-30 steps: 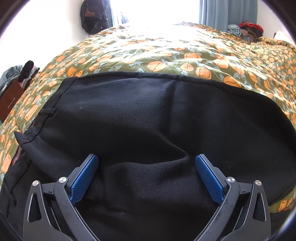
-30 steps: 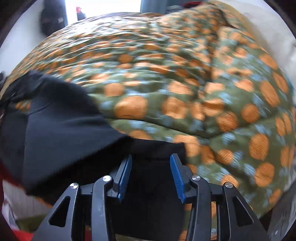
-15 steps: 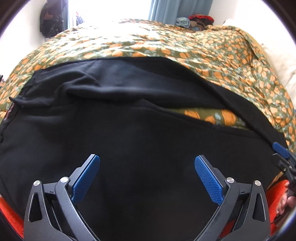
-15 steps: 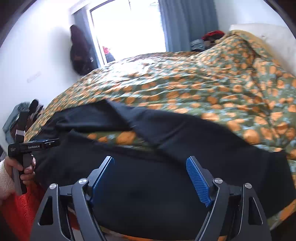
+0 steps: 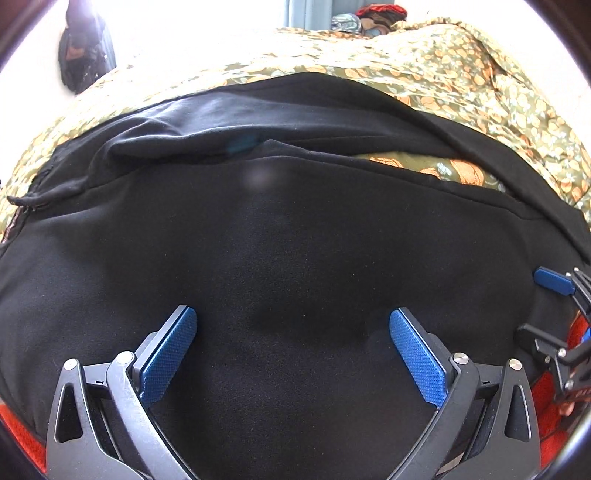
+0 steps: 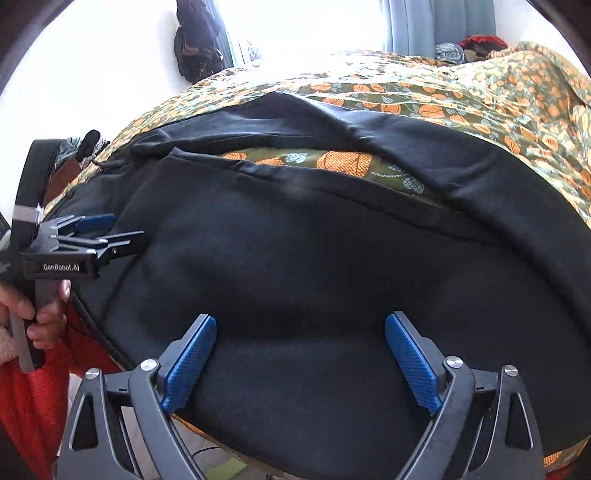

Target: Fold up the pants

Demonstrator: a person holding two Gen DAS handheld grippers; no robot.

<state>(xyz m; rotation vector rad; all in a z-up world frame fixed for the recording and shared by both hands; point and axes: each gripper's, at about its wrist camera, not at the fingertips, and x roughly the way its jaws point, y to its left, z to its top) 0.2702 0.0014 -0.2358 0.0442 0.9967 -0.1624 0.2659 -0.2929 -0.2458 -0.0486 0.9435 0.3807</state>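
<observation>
The black pants (image 5: 295, 236) lie spread across the near part of the bed, on a green bedspread (image 5: 480, 85) printed with orange fruit. One leg lies nearer the cameras and the other runs behind it; between them a narrow strip of bedspread (image 6: 325, 162) shows through. The far leg is creased and rumpled along its length, while the near one lies mostly smooth.

The left tool (image 5: 293, 350) hangs over the near leg, its blue pads spread wide with only flat cloth below them and nothing gripped. The right tool (image 6: 301, 358) points down at the same leg further along; its jaws are opening, and no fabric is pinched between the pads. In the right wrist view a hand (image 6: 40, 314) grips the handle of the left tool at the left edge.

An orange-red cloth (image 6: 33, 398) shows at the bed's near edge. Further back, a dark bag (image 6: 195, 44) hangs by the bright window, beside a blue-grey curtain (image 6: 439, 26), and a heap of clothes (image 6: 469, 46) lies at the far end of the bed.
</observation>
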